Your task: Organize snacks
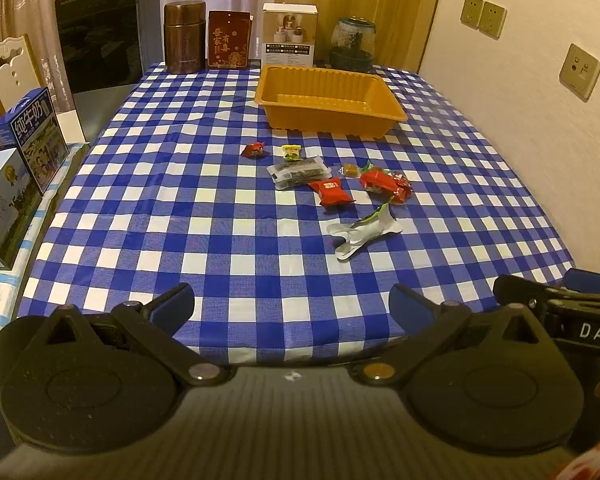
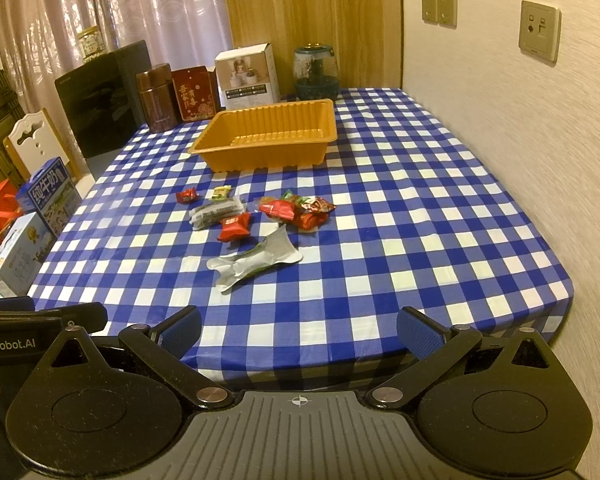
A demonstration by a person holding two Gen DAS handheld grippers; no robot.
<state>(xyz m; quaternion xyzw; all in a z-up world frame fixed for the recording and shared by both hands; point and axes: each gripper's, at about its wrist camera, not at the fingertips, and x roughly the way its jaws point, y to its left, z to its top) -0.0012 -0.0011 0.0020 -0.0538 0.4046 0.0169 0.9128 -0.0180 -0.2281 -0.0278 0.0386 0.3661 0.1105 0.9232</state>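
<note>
An empty orange tray (image 1: 384, 122) (image 2: 224, 162) stands at the far middle of the blue checked table. In front of it lie several wrapped snacks: a small red candy (image 1: 253, 149) (image 2: 187, 195), a yellow-green candy (image 1: 291, 151) (image 2: 221, 193), a dark clear-wrapped bar (image 1: 299, 172) (image 2: 216, 214), a red packet (image 1: 332, 193) (image 2: 234, 228), a heap of red packets (image 1: 384, 183) (image 2: 300, 209) and a crumpled white wrapper (image 1: 364, 232) (image 2: 256, 262). My left gripper (image 1: 294, 308) and right gripper (image 2: 299, 332) are both open and empty at the near table edge, well short of the snacks.
A brown canister (image 1: 184, 36), red box (image 1: 229, 40), white box (image 1: 289, 34) and glass jar (image 1: 353, 44) line the far edge. Milk cartons (image 1: 20, 160) stand on a side surface to the left. A wall (image 2: 520, 160) runs along the right.
</note>
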